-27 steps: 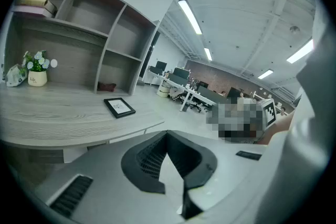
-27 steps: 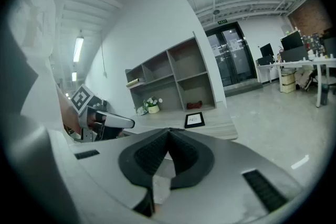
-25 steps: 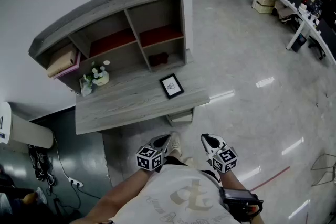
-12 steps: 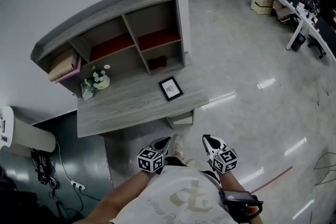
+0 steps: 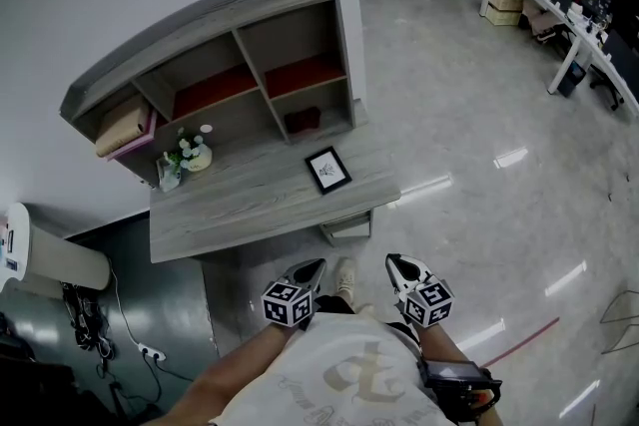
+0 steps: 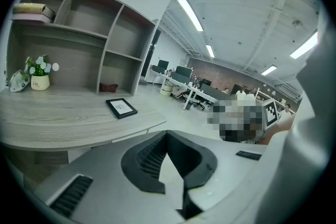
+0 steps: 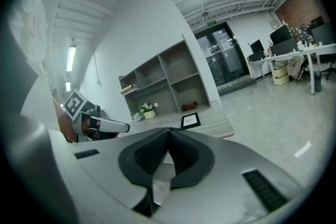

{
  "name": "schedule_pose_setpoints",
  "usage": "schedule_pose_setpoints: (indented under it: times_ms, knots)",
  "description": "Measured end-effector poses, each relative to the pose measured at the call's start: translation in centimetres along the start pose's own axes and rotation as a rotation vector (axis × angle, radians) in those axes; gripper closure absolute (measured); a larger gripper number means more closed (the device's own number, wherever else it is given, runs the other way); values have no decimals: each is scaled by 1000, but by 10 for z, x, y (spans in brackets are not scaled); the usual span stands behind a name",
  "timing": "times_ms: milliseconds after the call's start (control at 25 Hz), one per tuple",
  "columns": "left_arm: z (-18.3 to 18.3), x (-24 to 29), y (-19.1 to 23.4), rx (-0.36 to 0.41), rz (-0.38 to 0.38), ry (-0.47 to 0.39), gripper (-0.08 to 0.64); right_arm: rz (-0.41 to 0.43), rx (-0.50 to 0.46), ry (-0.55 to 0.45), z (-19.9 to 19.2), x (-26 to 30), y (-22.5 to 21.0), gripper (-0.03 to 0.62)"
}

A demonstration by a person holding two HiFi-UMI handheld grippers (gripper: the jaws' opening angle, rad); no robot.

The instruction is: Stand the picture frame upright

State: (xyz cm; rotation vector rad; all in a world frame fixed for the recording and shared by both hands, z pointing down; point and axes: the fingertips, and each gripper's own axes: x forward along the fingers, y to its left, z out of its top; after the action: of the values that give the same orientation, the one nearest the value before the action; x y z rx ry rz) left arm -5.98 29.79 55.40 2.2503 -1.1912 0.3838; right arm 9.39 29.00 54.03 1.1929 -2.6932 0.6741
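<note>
Picture frame (image 5: 327, 170) flat on desk (image 5: 230, 214); both hand-held grippers closed, empty.

You hold both grippers low in front of your torso (image 5: 349, 376), tips pointing forward. Left gripper (image 5: 318, 264): jaws together, nothing between them. Right gripper (image 5: 391, 260): just to its right, level with it, not touching; jaws together, empty.

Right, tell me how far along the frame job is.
Nothing done yet: the picture frame lies flat on the desk. Nothing in hand: the left gripper and right gripper are shut, empty, short of the desk. Remaining: approach, grip the frame, stand it upright.
</note>
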Motion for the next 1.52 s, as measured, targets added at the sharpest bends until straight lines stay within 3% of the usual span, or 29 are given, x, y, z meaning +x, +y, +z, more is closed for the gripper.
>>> schedule_pose_setpoints:
  times_ms: [440,760,1520]
  knots:
    - [5,4,15,-18,20,1,557,9,14,20,3,20,-6,588]
    - [11,34,28,-47,17,13,557,7,19,55,6,37,-28,586]
    - [80,116,83,-85,17,0,557,5,5,108,55,116,-99,588]
